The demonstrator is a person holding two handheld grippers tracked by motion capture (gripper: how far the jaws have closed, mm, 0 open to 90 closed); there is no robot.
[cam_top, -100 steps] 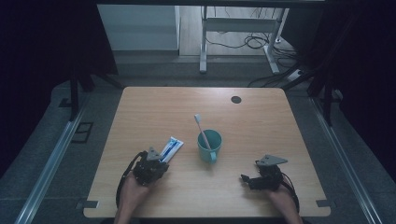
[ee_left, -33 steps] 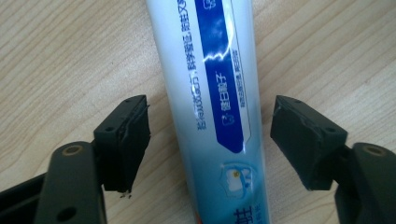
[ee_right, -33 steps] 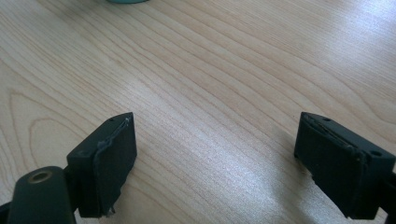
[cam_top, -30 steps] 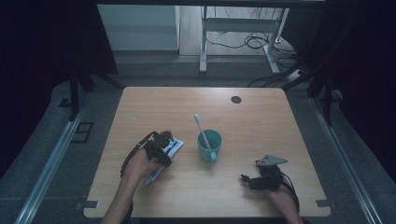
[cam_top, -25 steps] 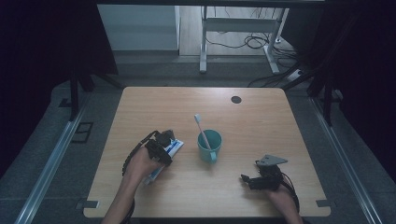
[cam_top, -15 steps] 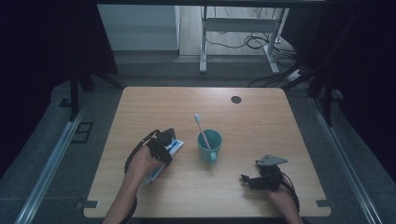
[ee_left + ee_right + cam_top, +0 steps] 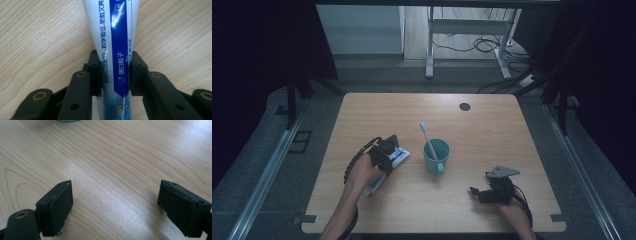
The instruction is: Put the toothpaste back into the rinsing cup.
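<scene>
Looks like the pickup is just getting going. The left gripper (image 7: 115,75) has just been closing its jaws, and in the left gripper view the pads now sit tight against both sides of the soft white-and-blue plastic toothpaste tube (image 7: 113,47), which lies flat on the pale woodgrain table (image 7: 492,125), left of the mug. So I'd call the grab done; lifting it and putting it wherever it goes is all left.

The right gripper (image 7: 115,205) sits near the front right edge with its jaws spread wide and nothing between them, just bare tabletop.

The tube is glossy and squashy, with printed lettering, tapering between the matte black pads. Just beside it stands a round teal mug (image 7: 436,156) with a pink-and-white toothbrush (image 7: 428,139) leaning in it.
</scene>
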